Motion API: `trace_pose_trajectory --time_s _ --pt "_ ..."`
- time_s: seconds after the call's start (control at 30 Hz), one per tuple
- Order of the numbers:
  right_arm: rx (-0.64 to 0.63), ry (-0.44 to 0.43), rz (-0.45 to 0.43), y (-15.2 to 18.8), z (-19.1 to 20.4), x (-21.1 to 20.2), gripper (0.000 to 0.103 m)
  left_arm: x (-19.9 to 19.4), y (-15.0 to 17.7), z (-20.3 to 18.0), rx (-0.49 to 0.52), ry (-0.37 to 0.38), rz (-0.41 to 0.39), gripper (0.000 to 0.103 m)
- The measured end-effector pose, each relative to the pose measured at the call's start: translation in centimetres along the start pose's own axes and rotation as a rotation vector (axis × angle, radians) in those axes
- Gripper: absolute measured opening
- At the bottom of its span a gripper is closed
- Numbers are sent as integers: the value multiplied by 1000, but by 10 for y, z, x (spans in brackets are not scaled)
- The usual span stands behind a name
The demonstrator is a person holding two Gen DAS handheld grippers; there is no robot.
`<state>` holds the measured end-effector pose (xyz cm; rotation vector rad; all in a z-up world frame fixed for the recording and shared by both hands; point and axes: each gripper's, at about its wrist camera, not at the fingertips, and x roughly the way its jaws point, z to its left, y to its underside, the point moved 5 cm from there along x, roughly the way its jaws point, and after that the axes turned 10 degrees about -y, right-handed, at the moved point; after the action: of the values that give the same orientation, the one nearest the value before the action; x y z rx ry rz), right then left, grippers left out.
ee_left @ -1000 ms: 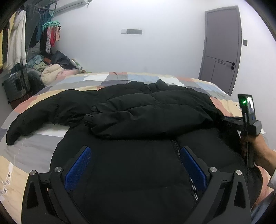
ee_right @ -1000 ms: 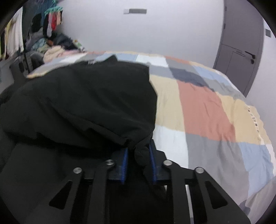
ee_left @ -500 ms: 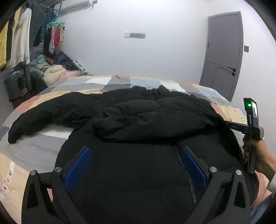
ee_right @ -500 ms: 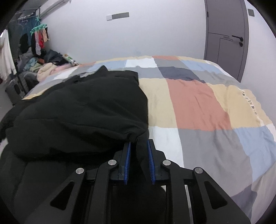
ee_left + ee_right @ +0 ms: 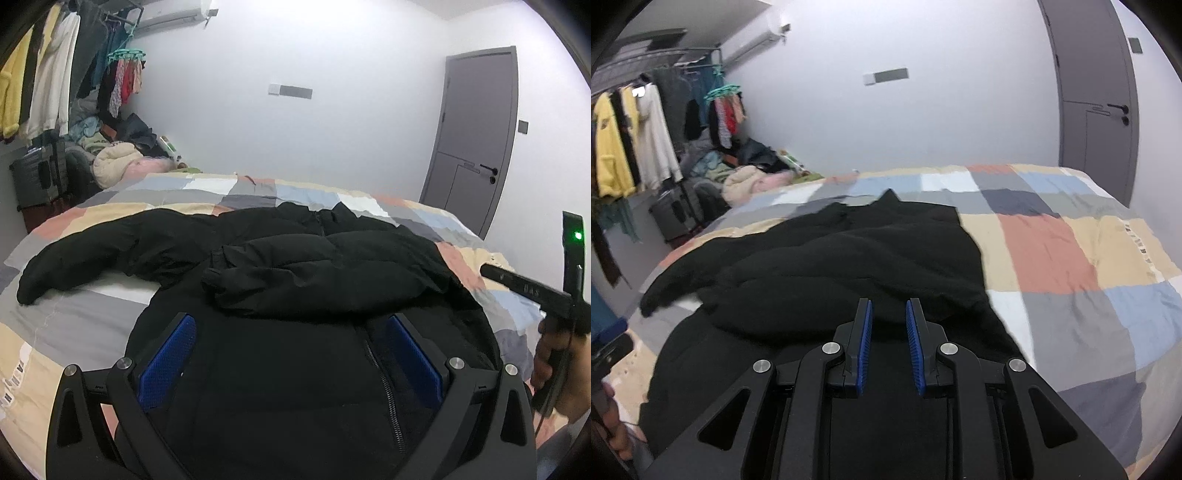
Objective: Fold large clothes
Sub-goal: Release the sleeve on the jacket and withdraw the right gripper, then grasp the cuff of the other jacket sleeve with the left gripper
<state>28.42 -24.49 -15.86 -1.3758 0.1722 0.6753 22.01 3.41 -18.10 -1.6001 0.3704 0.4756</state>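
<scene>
- The left gripper (image 5: pixel 290 343) is hovering low over the hem end of the black puffer jacket (image 5: pixel 295 369), its blue-padded fingers (image 5: pixel 168 356) spread wide apart with nothing between them.
- The right gripper (image 5: pixel 888 321) is hanging above the same jacket (image 5: pixel 849 266); its blue pads (image 5: pixel 865 332) are standing a narrow gap apart, and no cloth is showing between them, so it is released.
- In the left wrist view the right gripper (image 5: pixel 532 291) is showing at the right edge as a black tool with a green light, held in the person's right hand (image 5: pixel 554 362) beside the jacket's right side.
- The jacket is lying flat on the patchwork bedspread (image 5: pixel 1052 251), zipper (image 5: pixel 384 384) facing up, hem nearest the cameras and collar pointing towards the far wall.
- One sleeve (image 5: pixel 295 284) is lying folded across the chest, cuff pointing left.
- The other sleeve (image 5: pixel 85 262) is stretching out to the left over the bedspread, unfolded.
- Beyond the bed's far left corner, a heap of clothes (image 5: pixel 114 166) is piling up beside a dark suitcase (image 5: pixel 38 177).
- Above them, garments are hanging on a clothes rail (image 5: pixel 639 136).
- A grey door (image 5: pixel 476 140) is standing shut in the far right wall.
</scene>
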Motion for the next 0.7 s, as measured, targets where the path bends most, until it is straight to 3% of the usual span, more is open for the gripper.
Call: trace_pose_trajectory --time_s 0.43,0.7 --pt "-61 -41 -64 21 60 -46 18 -22 -12 15 -39 14 -44 103" --pt "-73 -73 -79 33 93 -69 18 -46 -35 43 -85 8 -87 103"
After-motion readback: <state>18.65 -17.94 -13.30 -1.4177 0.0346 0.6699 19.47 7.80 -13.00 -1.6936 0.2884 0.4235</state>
